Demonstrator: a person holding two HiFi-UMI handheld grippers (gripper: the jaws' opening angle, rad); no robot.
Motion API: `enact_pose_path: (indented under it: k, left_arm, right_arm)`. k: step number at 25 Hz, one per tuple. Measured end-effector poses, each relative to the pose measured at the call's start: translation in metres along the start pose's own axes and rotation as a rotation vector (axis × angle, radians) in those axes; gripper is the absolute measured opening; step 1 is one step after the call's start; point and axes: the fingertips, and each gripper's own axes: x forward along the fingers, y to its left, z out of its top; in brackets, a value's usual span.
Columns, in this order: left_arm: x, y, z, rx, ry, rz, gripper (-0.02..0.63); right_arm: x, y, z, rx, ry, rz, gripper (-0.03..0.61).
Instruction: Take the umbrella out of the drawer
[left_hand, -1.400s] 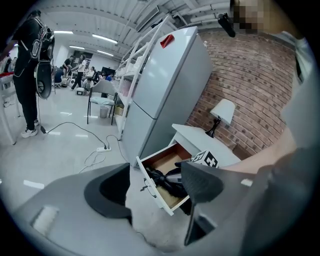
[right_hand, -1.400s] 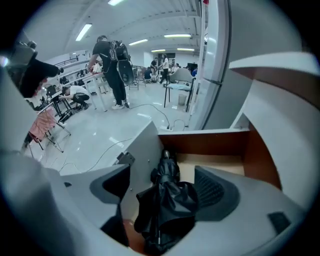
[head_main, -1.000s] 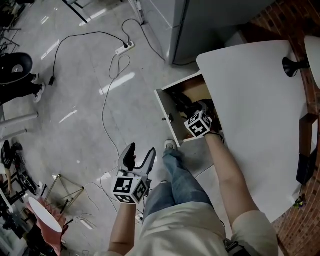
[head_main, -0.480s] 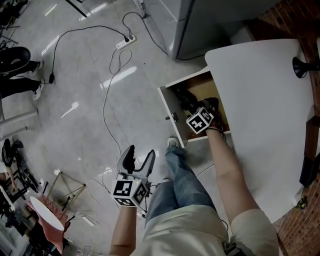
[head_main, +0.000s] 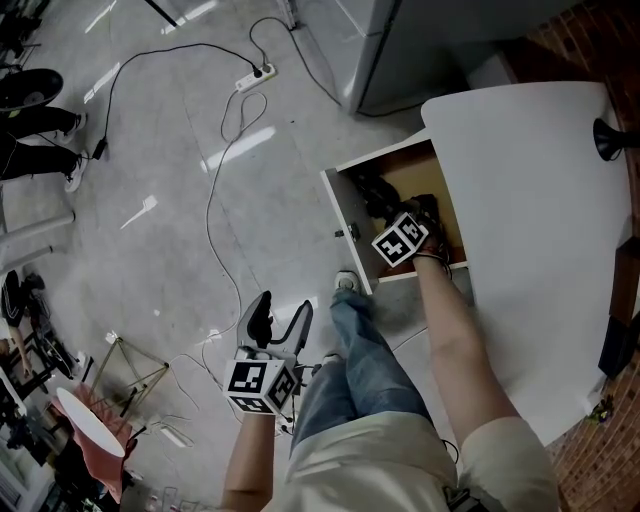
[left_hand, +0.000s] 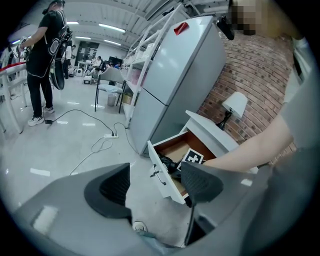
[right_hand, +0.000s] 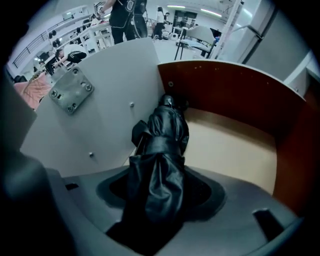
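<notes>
Grey floor (head_main: 150, 200) strewn with cables (head_main: 212, 190), and at 1 o'clock in the head view a white table (head_main: 530, 200) with its drawer (head_main: 343, 215) pulled out. Task barely begun, going by the black folded umbrella (right_hand: 162, 145) flat on the drawer's wooden bottom, tight against the inside of the front panel (right_hand: 100, 115). Right gripper (right_hand: 160, 197) down in the drawer, jaws spread to either side of the umbrella's near end; cloth filling the gap and seemingly brushing both pads (right_hand: 112, 187), yet with no visible pinch, so best read as released around it, not clenched. Left gripper (head_main: 282, 306) at 7 o'clock in the head view, low beside the knee (head_main: 348, 322), jaws wide with only floor between, well apart from the drawer and plainly the farther of the two. Crux for the coming move: long axis from 6 to 12 o'clock in the right gripper view, straight along the jaws' own line, with the far tip up in the drawer corner at 12. Probably calls for a firm squeeze first, then a lift upward and back toward 6, away from the panel at 9 and the brown wall (right_hand: 225, 95) at 1. Likely to droop at the far end, held so near one end.
</notes>
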Motion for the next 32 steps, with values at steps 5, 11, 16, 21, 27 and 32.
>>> enact_pose_path:
  k: [5, 11, 16, 21, 27, 32]
  left_arm:
    - [-0.001, -0.007, 0.005, 0.012, -0.019, -0.020, 0.308]
    - [-0.020, -0.025, 0.008, 0.024, -0.047, -0.043, 0.308]
    - [-0.045, -0.037, 0.010, 0.039, -0.090, -0.061, 0.308]
    - [-0.075, -0.050, 0.008, 0.079, -0.127, -0.074, 0.307]
    - [-0.121, -0.057, -0.003, 0.112, -0.181, -0.080, 0.308]
    - [-0.163, -0.065, -0.017, 0.142, -0.224, -0.083, 0.307]
  right_arm:
    - [-0.018, 0.001, 0.008, 0.036, -0.027, 0.033, 0.238]
    - [-0.062, 0.015, 0.020, 0.032, -0.120, 0.032, 0.235]
    - [-0.115, 0.012, 0.044, 0.142, -0.260, -0.006, 0.235]
    - [-0.171, 0.018, 0.057, 0.140, -0.366, -0.061, 0.235]
    - [-0.236, 0.050, 0.058, 0.099, -0.461, -0.127, 0.235]
    - [-0.286, 0.090, 0.047, 0.114, -0.542, -0.160, 0.235]
